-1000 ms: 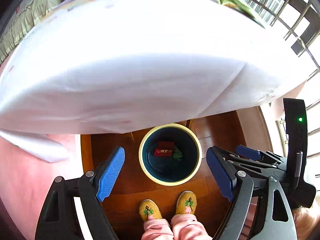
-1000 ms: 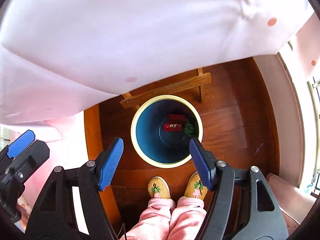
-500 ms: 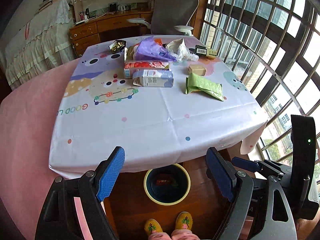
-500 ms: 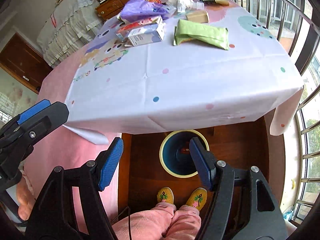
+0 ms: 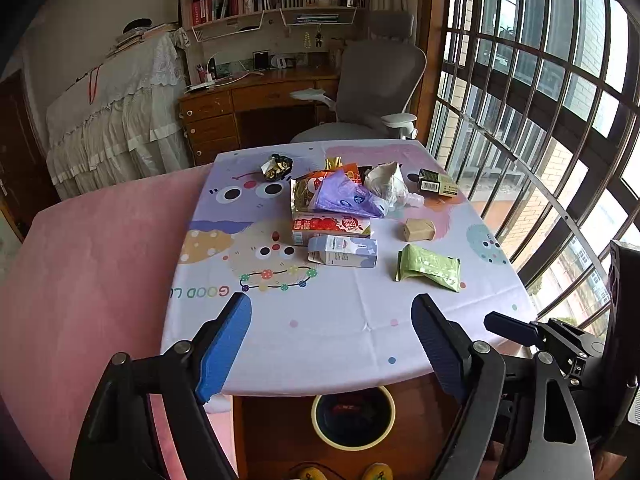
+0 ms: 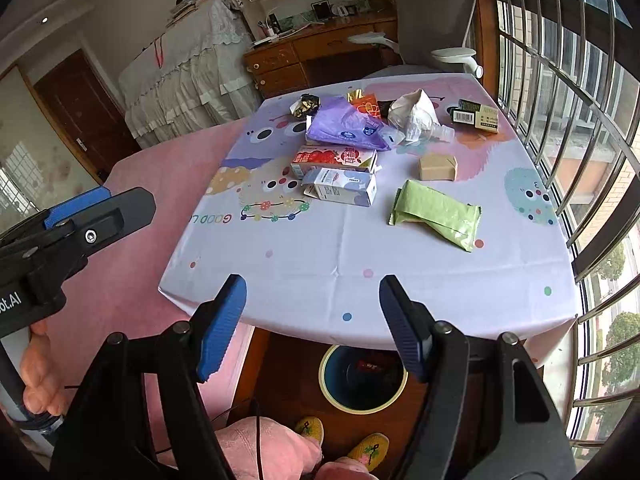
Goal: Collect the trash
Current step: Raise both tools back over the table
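Red wrapping shows at the bottom of the bin point(image 6: 363, 378) below the table's near edge, so a little is collected, I judge. Most trash is left — the green packet point(image 6: 436, 214), cartons and bags lie on the tablecloth point(image 6: 320, 264). The left gripper point(image 5: 332, 346) and right gripper point(image 6: 314, 326) hover before the near edge — spread, empty.
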`<state>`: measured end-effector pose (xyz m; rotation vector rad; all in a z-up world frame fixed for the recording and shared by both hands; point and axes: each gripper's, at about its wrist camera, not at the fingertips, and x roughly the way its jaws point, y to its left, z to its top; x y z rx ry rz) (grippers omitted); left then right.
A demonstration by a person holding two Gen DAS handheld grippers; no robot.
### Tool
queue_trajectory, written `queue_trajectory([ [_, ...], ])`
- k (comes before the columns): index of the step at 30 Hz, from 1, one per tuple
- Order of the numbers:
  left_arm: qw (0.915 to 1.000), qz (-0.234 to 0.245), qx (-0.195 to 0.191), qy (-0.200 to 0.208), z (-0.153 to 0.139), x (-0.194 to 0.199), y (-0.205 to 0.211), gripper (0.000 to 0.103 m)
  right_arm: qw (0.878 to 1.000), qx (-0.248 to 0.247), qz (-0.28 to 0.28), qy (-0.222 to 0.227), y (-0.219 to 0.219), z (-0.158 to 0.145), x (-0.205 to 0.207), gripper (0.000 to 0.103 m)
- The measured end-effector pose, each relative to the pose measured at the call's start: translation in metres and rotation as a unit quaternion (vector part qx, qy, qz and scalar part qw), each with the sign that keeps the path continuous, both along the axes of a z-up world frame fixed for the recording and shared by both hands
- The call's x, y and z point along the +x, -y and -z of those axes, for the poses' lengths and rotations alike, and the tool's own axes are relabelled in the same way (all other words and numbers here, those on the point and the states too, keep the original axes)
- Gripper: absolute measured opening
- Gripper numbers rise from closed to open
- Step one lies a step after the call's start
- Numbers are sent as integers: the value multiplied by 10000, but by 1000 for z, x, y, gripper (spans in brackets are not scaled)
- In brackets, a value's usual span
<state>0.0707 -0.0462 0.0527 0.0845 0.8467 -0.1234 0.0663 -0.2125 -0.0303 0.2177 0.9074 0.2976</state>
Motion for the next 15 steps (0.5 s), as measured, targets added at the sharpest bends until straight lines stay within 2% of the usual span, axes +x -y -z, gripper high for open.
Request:
queue_trajectory([
  [4,9999,-39,102,-45,-5,25,-16,84,9998,-122,-1,145,-12,-6,34,67],
  [8,9998,-6,77,-158,3,65,-43,84,9993,-319,113,171,-28,-3,81,67],
  [12,9994,173,-11,-300,20,128,-76,84,9971,-647,379,145,-51,9,137,67],
  [15,9976,391,-124,-562,35,186,-99,84,9934,-958,625,34,-71,26,184,67],
])
